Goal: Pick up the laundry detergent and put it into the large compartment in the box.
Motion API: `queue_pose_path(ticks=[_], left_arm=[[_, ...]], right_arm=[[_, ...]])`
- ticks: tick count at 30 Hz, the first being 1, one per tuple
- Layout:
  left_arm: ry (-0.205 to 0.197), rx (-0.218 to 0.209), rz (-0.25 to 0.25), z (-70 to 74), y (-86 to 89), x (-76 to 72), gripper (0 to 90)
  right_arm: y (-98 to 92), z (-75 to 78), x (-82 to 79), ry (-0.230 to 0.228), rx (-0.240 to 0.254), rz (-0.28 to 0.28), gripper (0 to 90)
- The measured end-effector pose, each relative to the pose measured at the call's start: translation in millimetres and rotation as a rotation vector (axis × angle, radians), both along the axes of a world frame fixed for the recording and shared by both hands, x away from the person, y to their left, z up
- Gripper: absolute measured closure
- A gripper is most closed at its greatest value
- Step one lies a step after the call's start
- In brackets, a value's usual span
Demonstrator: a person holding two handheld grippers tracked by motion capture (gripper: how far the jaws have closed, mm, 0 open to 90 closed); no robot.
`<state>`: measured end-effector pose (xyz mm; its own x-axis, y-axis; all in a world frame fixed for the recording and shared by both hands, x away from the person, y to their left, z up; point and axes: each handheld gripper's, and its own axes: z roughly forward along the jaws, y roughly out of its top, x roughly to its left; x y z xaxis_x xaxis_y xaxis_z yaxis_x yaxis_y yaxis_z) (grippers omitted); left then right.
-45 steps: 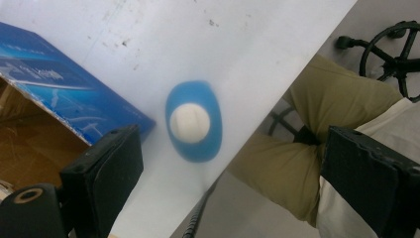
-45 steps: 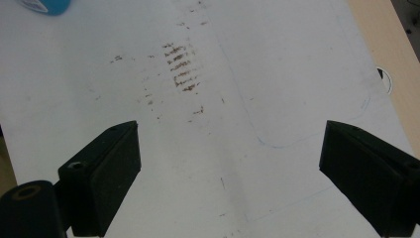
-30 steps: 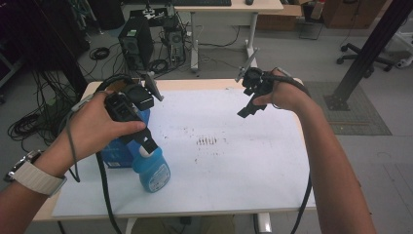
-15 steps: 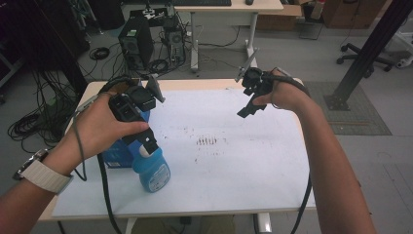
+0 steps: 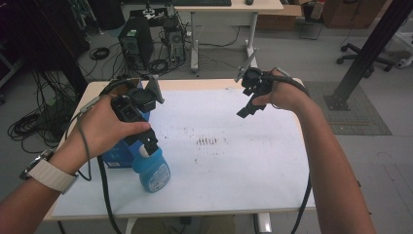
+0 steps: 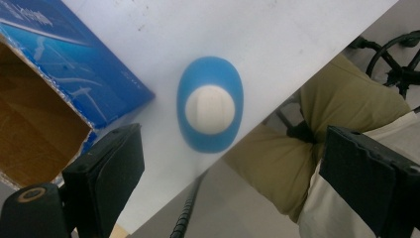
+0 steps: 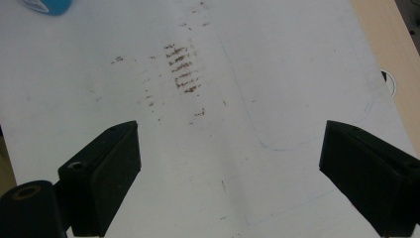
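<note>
Left gripper (image 6: 225, 188) hung straight over blue bottle (image 6: 210, 110), jaws spread wide either side of white cap (image 6: 209, 109), nothing pinched yet; lined up for top grab, I reckon. Bottle stood upright near table's (image 5: 243, 165) front-left edge, just beside open blue box (image 6: 64, 84), maybe touching, hard to tell. Right gripper (image 7: 230, 173) idled spread above brown smudges (image 7: 181, 67), well clear, out of left's way.

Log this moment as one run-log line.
left gripper: open, above blue bottle | right gripper: open, over white mat | bottle: upright, capped, beside blue box
</note>
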<state>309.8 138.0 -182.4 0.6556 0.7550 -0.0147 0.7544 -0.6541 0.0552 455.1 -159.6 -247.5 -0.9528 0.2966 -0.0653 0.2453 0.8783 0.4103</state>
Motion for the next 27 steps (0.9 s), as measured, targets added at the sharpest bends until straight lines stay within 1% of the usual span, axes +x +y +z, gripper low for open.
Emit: queue_pose_path(ticks=[8, 12, 26, 27], left_arm=[[0.011, -0.001, 0.021, -5.6, 1.8, 2.0, 10.4], [0.002, -0.015, 0.036, -7.1, 2.6, 2.8, 10.4], [0.005, -0.004, 0.026, -18.0, 2.3, 3.6, 10.2], [0.0, -0.007, 0.029, -19.1, 2.5, 3.5, 10.2]], right_arm=[[0.2, 0.1, -0.4, -0.001, 0.001, 0.001, 9.0], [0.2, 0.0, -0.3, -0.001, 0.0, 0.0, 9.0], [0.4, 0.3, -0.9, 0.0, -0.002, 0.002, 9.0], [0.4, 0.2, -0.8, -0.001, -0.002, 0.003, 9.0]])
